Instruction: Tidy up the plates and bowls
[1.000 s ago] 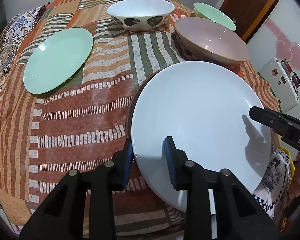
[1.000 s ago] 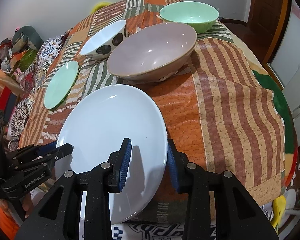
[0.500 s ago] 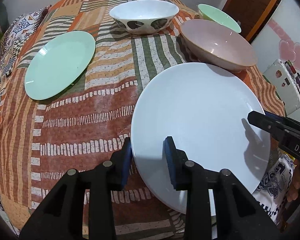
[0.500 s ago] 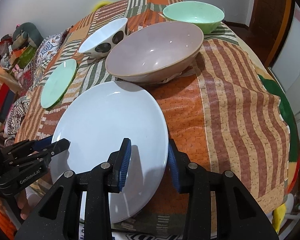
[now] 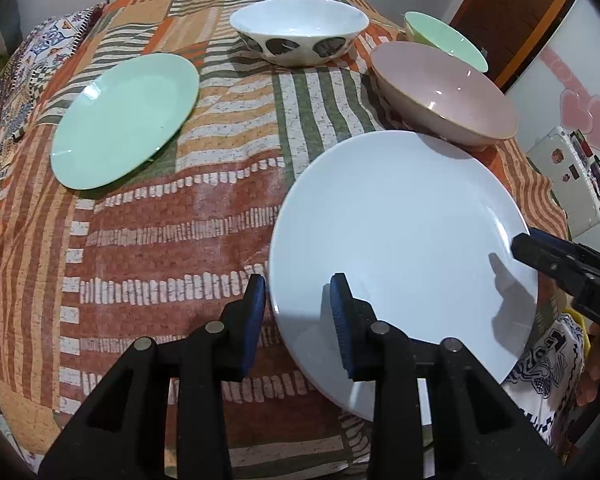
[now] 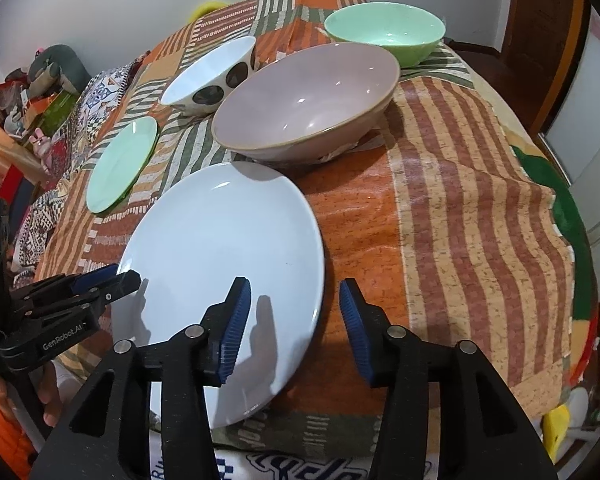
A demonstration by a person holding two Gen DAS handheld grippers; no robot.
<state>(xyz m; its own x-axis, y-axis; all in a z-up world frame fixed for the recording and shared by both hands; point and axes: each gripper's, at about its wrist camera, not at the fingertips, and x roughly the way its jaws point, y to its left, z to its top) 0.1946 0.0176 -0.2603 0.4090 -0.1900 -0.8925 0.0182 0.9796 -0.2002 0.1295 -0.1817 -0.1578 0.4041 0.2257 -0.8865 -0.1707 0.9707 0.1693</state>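
Observation:
A large white plate (image 5: 400,220) (image 6: 220,248) lies at the near edge of the striped tablecloth (image 5: 160,240), its near rim past the table's edge. My left gripper (image 5: 298,308) is shut on its left rim, also seen as the left gripper (image 6: 112,284) in the right wrist view. My right gripper (image 6: 296,312) straddles the plate's right rim; its jaws are opening, and the pads stand clear of the rim. Behind sit a green plate (image 5: 124,120), a pink bowl (image 5: 444,92), a white patterned bowl (image 5: 300,36) and a green bowl (image 5: 444,38).
The pink bowl (image 6: 308,100) nearly touches the white plate's far rim. Bare striped cloth (image 6: 460,220) spreads to the right of the plate. A white box (image 5: 568,180) stands beyond the table's right side. A hand (image 6: 48,396) holds the left gripper.
The right gripper's jaws have spread and let go of the white plate's rim. The plate has settled onto the cloth; the dark gap under its left edge is gone. The left grip is unchanged.

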